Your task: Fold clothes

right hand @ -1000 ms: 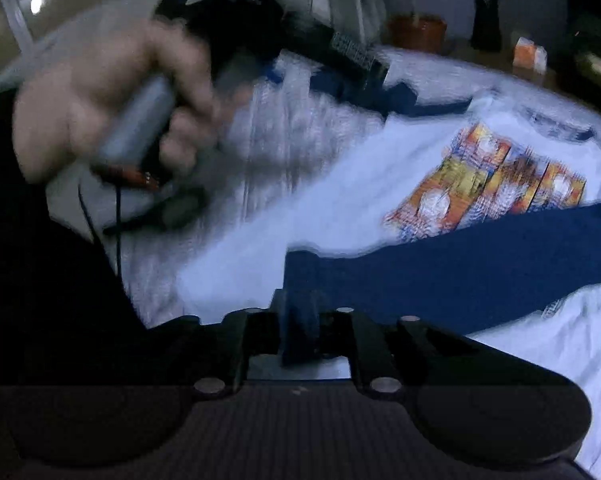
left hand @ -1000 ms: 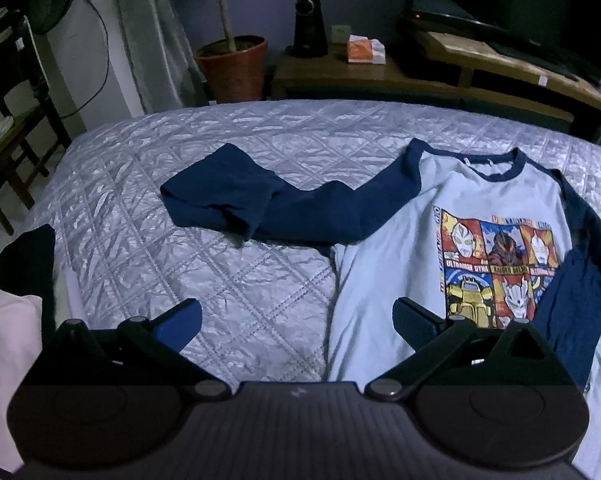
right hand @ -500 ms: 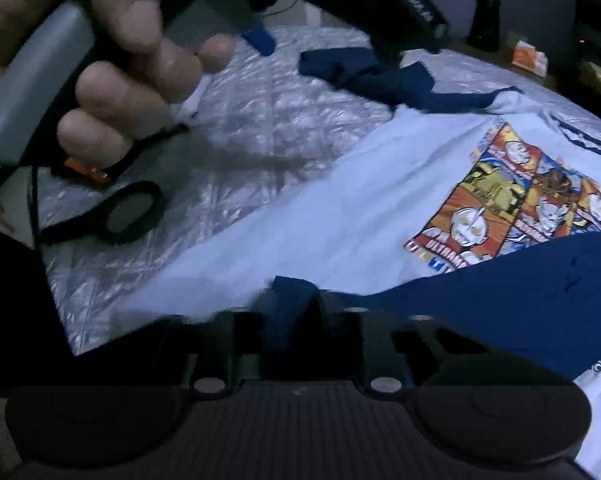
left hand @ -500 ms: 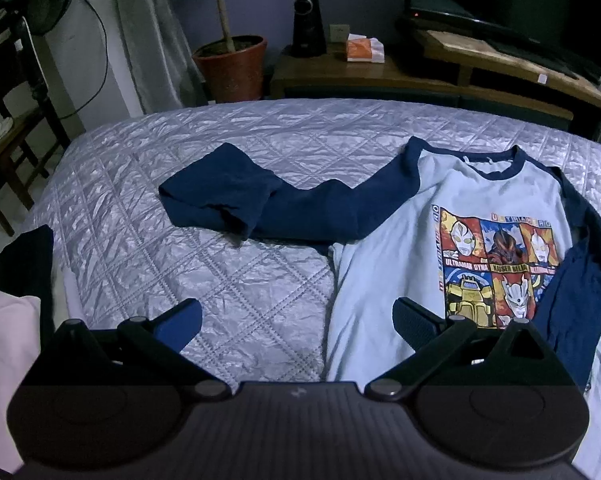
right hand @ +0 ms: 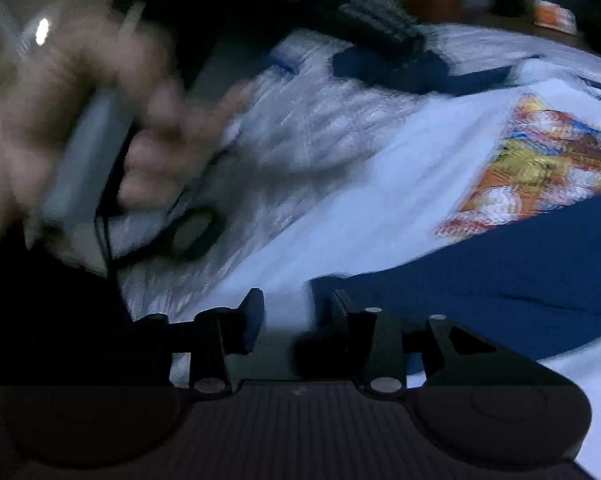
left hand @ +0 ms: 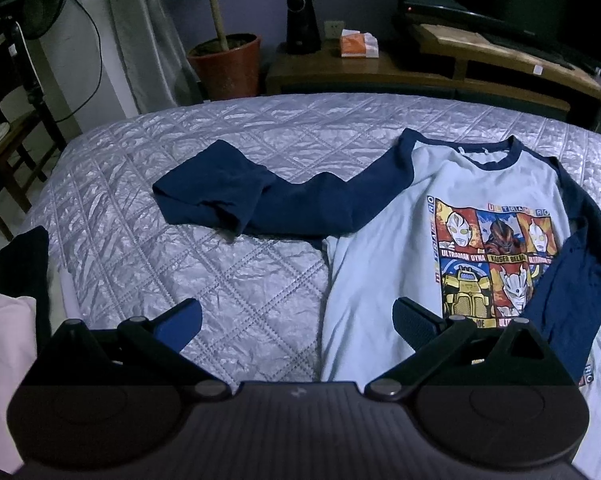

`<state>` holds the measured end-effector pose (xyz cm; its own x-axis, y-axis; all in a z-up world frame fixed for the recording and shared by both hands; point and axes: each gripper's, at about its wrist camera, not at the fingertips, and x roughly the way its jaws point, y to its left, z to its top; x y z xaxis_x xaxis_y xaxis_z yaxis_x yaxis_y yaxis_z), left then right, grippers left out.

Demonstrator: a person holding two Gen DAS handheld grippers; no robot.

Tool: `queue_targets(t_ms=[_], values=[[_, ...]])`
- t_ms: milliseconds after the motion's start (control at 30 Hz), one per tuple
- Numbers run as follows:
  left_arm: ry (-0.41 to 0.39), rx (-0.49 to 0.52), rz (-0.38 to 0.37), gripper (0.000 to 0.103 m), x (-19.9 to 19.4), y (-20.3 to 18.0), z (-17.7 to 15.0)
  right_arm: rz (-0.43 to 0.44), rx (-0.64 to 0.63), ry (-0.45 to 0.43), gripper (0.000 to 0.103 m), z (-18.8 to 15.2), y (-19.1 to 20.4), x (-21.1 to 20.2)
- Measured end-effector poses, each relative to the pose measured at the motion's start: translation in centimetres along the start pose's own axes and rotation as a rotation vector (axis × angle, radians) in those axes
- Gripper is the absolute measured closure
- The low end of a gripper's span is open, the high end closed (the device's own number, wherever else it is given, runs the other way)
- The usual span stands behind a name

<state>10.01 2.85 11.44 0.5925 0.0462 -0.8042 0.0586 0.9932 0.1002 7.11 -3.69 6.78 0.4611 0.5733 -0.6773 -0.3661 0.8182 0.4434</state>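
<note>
L wrist: L gripper spread wide, holding nothing, over quilt; shirt flat, print up, one sleeve flung out w/ bunched cuff, other sleeve laid across body. R wrist, blurred: R gripper part-parted, nothing between jaws, cuff edge just beside; hand grips L tool. Risk: bunched cuff folds in lumpy, and slick quilt may let shirt drag askew.

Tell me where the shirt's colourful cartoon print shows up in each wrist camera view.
Left wrist: the cartoon print sits right of centre, on the shirt's chest.
Right wrist: the print is at the right edge, blurred and tilted.
Shared landmark: the terracotta plant pot beyond the bed.
</note>
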Motion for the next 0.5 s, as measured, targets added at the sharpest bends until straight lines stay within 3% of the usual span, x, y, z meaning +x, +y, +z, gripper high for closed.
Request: queue_targets(t_ms=[67,133,333,400,500], values=[[0.003,0.004,0.000,0.002,0.1,-0.1,-0.1,-0.095,0.080,-0.124,0.042,0.5,-3.4,-3.3],[0.005,0.013,0.001,0.002,0.1,-0.3,-0.2,-0.220,0.155,-0.218,0.039,1.3,-7.4,-6.1],[0.015,0.037,0.004,0.002,0.5,-1.0,-0.4,-0.425,0.209,-0.214,0.039,3.7,-17.8,-8.9],[0.017,0.039,0.004,0.002,0.6,-1.2,-0.4,-0.493,0.227,-0.212,0.047,4.4,-21.2,-9.8],[0.025,0.055,0.008,0.002,0.9,-1.7,-0.6,-0.576,0.247,-0.205,0.050,5.4,-25.7,-10.7]])
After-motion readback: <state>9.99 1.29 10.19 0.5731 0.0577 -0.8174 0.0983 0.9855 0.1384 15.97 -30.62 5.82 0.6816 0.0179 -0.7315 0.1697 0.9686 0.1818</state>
